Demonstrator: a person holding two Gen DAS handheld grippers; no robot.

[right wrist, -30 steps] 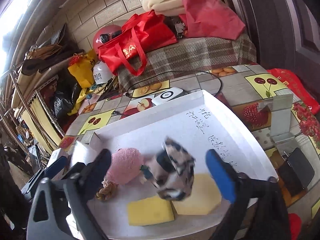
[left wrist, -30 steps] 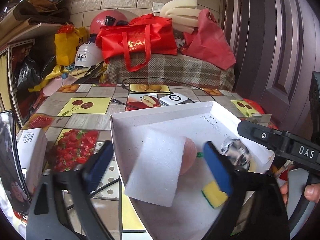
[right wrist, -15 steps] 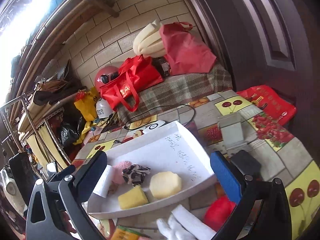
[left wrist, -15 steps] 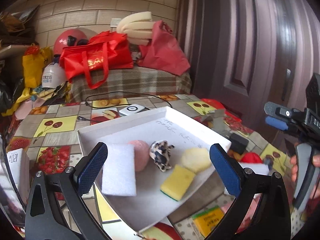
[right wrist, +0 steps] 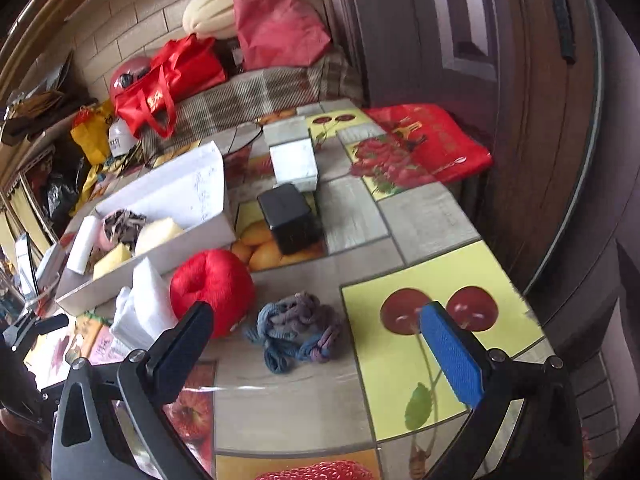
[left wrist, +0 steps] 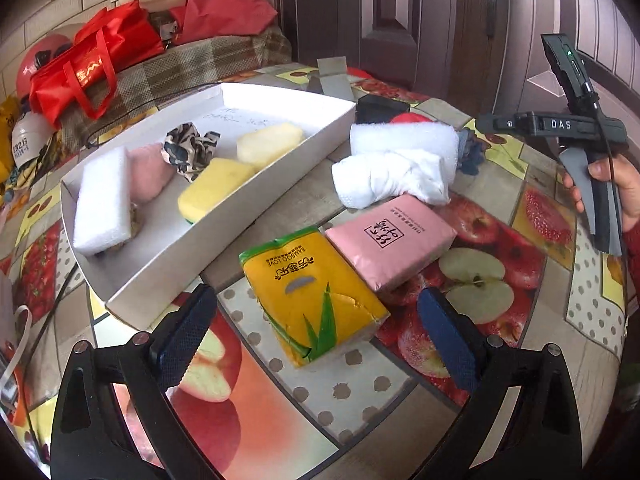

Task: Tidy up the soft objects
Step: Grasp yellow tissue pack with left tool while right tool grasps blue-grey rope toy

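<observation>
A white box [left wrist: 168,264] holds a white sponge [left wrist: 102,202], a pink ball [left wrist: 149,174], a patterned cloth [left wrist: 188,148] and two yellow sponges [left wrist: 214,188]. My left gripper [left wrist: 316,332] is open and empty over a yellow tissue pack [left wrist: 308,292], with a pink tissue pack [left wrist: 390,236] and white towels [left wrist: 396,164] beyond. My right gripper [right wrist: 320,340] is open and empty just above a blue-purple knotted cloth [right wrist: 298,326], next to a red ball [right wrist: 212,286]. The box also shows in the right wrist view [right wrist: 160,252].
A black box [right wrist: 290,222] and a white-grey box [right wrist: 294,160] stand on the fruit-print table [right wrist: 424,224] behind the cloth. Red bags [left wrist: 96,64] and a plaid-covered bench [right wrist: 256,96] lie beyond the table. A dark door [left wrist: 400,20] is at the right.
Both grippers have pulled back from the white box and swung right. The left now faces the tissue packs. The right now hangs over the knotted cloth. The patterned cloth lies in the box.
</observation>
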